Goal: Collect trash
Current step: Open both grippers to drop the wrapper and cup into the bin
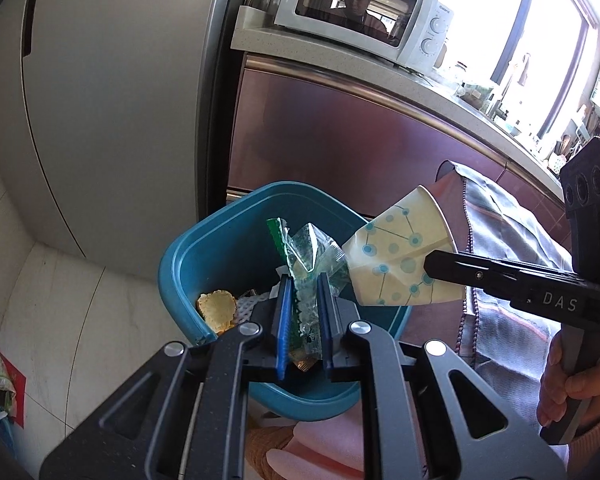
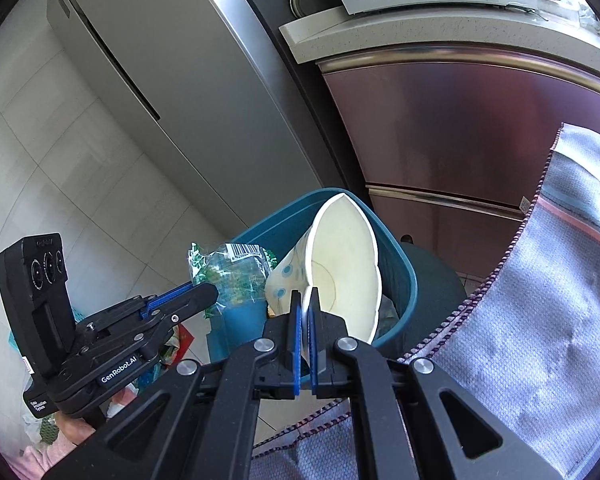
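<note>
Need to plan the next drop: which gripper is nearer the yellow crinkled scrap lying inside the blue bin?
Left. The left gripper hangs just above the yellow scrap in the blue bin; the right gripper sits out at the opposite rim.

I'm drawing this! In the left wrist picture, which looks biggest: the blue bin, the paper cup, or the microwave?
1. blue bin
2. microwave
3. paper cup
The microwave stands farther back, so its true size is unsure.

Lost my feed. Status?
Left gripper shut on wrapper. Right gripper shut on paper cup. Both over bin; nothing blocking.
</note>
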`<move>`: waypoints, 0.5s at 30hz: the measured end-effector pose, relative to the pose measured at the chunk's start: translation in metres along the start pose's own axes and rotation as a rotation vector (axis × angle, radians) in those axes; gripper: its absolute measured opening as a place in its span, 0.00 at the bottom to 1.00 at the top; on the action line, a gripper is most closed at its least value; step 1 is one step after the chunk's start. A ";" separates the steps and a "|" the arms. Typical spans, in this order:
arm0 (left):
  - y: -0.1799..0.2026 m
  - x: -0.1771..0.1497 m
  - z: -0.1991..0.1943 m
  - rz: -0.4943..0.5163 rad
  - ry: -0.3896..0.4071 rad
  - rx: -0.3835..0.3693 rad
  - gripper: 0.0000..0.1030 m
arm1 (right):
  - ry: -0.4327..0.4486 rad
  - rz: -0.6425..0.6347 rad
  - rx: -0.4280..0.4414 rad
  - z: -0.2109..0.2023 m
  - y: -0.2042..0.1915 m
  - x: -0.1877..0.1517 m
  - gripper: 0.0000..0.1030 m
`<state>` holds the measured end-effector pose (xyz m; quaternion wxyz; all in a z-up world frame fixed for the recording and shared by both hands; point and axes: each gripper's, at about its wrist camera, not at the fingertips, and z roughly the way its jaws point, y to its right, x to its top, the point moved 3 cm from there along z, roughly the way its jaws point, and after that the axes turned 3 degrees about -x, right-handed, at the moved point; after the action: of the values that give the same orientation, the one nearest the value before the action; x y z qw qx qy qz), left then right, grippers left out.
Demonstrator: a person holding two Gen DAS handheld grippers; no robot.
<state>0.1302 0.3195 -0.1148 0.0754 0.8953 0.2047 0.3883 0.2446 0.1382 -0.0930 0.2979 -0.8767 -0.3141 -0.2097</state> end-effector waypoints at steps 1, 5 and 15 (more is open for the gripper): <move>0.000 -0.001 0.001 0.000 -0.003 0.002 0.13 | -0.004 -0.003 -0.004 0.002 -0.001 0.000 0.02; 0.000 -0.003 0.011 -0.005 -0.020 0.005 0.14 | -0.022 -0.021 -0.019 0.010 -0.005 0.001 0.03; 0.001 -0.007 0.030 -0.004 -0.058 0.004 0.20 | -0.056 -0.017 -0.033 0.024 -0.006 0.002 0.10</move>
<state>0.1482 0.3169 -0.1401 0.0802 0.9059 0.2050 0.3618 0.2461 0.1590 -0.1071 0.2726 -0.8843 -0.3264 -0.1928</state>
